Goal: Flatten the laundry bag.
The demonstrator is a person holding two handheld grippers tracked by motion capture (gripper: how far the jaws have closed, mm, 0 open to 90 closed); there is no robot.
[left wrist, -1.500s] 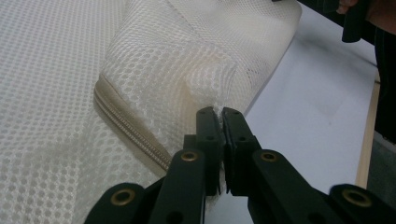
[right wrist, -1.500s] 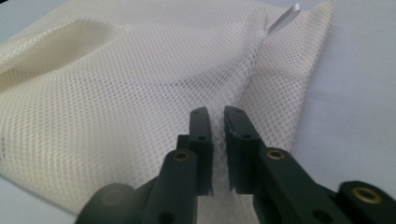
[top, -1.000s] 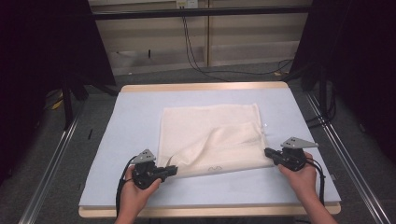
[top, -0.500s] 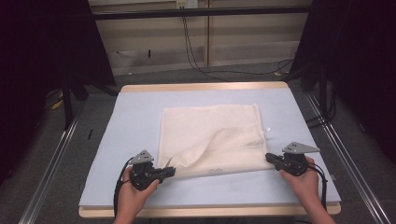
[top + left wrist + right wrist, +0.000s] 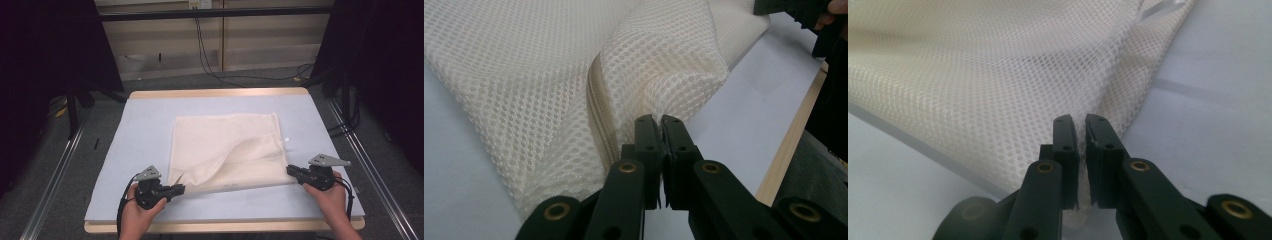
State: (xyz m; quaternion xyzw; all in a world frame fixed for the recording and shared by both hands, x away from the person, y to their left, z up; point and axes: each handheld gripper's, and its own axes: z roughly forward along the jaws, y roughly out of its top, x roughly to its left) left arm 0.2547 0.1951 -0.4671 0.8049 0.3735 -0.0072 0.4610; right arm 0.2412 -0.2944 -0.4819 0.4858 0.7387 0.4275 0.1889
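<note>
No readable text, label, brand, number or sign anywhere.

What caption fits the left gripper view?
Left gripper pinching a cream mesh zippered laundry bag over a pale blue table.

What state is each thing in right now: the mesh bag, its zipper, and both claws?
Mesh bag: lies on the table, mostly flat, its near edge lifted and stretched between the two claws.
Zipper: closed along the stretch that shows.
Left claw: shut on the bag's near left corner.
Right claw: jaws have just been opening slightly, mesh still pinched between them at the near right corner.
Table: covered by a pale sheet, bearing the bag.
</note>
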